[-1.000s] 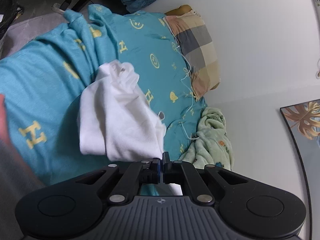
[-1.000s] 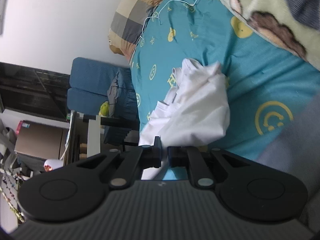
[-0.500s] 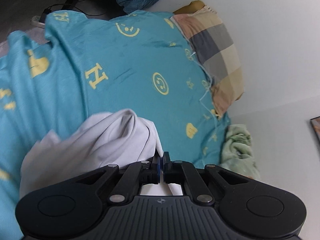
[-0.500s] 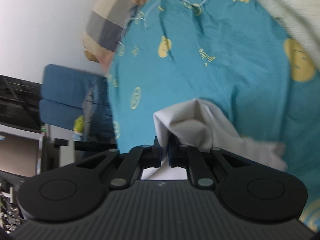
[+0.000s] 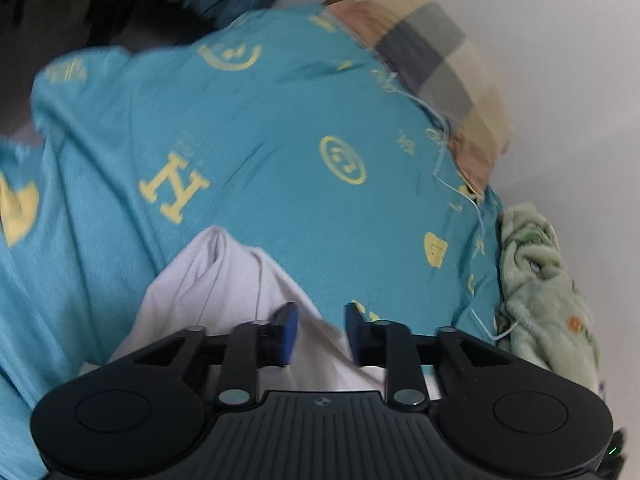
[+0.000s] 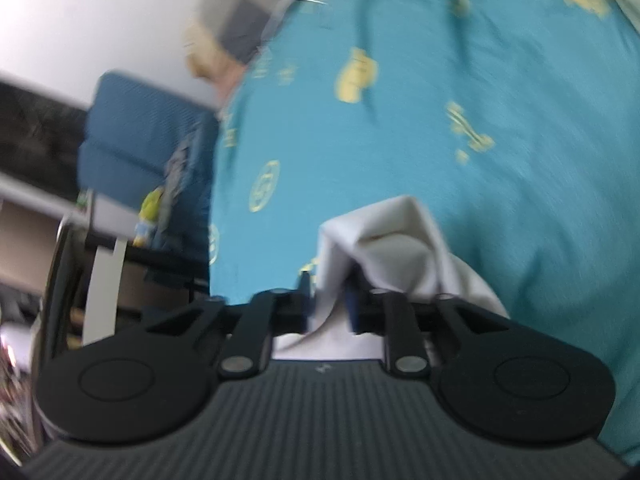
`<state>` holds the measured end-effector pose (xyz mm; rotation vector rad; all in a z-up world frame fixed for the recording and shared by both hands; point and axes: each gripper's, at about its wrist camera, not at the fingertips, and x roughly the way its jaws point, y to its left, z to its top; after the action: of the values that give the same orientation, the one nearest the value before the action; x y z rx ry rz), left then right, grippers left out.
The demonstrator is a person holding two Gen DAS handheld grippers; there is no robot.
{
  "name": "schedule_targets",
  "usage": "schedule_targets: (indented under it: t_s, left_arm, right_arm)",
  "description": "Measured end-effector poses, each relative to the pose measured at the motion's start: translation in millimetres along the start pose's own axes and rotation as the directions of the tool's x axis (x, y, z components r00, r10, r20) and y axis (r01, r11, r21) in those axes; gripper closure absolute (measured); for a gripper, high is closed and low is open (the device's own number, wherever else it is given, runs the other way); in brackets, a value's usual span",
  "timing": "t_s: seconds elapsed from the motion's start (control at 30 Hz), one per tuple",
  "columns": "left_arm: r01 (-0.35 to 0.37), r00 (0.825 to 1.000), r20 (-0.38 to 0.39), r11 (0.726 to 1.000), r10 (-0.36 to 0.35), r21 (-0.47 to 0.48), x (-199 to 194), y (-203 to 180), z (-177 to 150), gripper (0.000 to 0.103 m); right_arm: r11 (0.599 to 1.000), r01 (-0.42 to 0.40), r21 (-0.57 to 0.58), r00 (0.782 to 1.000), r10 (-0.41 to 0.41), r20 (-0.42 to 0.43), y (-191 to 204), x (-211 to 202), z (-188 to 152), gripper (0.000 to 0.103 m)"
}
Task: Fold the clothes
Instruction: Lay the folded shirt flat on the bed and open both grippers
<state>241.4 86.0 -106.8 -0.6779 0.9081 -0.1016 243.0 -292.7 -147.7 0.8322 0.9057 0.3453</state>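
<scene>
A white garment lies bunched on the teal bedsheet with yellow prints. My left gripper is open, its jaws apart over the garment's near edge, holding nothing. In the right wrist view the same white garment rises in a peak right in front of my right gripper. The right jaws stand partly apart with a fold of the cloth lying between them. Both views are blurred.
A checked pillow lies at the head of the bed by the white wall. A green blanket is bunched at the bed's right edge. A blue chair and shelves stand beyond the bed in the right wrist view.
Both grippers were shut on the white garment and carried it down onto the sheet. Now both have opened; the left has let go and the cloth rests on the bed.
</scene>
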Motion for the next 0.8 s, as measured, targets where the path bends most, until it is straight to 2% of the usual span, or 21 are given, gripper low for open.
schedule_targets:
  t_s: [0.03,0.1,0.13,0.23,0.3,0.4,0.47,0.6,0.8]
  left_arm:
    - [-0.015,1.0,0.012,0.998,0.014,0.055,-5,-7,-3,0.055]
    - [-0.048,0.998,0.034,0.988,0.043,0.148,-13,-18,-9,0.052]
    - [-0.068,0.997,0.044,0.98,0.061,0.188,-13,-22,-12,0.051]
    - [-0.135,0.99,0.075,0.947,0.118,0.292,-11,-32,-21,0.051]
    - [-0.173,0.984,0.089,0.92,0.152,0.352,-8,-37,-26,0.051]
    - [-0.197,0.98,0.074,0.903,0.183,0.381,4,-33,-27,0.051]
    - [-0.204,0.979,0.065,0.9,0.194,0.386,11,-29,-27,0.051]
    - [-0.21,0.977,0.058,0.892,0.204,0.401,21,-24,-27,0.051]
    - [-0.213,0.976,0.057,0.886,0.208,0.413,11,-29,-31,0.051]
  right_arm:
    - [0.999,-0.022,-0.045,1.0,0.023,0.011,7,-5,-1,0.056]
    - [0.989,-0.059,-0.138,0.998,0.062,0.019,22,-14,-5,0.054]
    - [0.981,-0.045,-0.187,0.998,0.051,0.025,28,-17,-7,0.054]
    - [0.937,0.08,-0.339,0.995,-0.057,0.077,43,-21,-10,0.054]
    - [0.893,0.182,-0.412,0.982,-0.145,0.119,46,-18,-13,0.054]
    - [0.863,0.248,-0.441,0.969,-0.214,0.126,36,-6,-12,0.055]
    - [0.858,0.269,-0.437,0.963,-0.244,0.115,27,-1,-11,0.056]
    - [0.856,0.277,-0.437,0.96,-0.261,0.097,21,10,-13,0.056]
    - [0.853,0.281,-0.44,0.959,-0.262,0.104,28,7,-18,0.055]
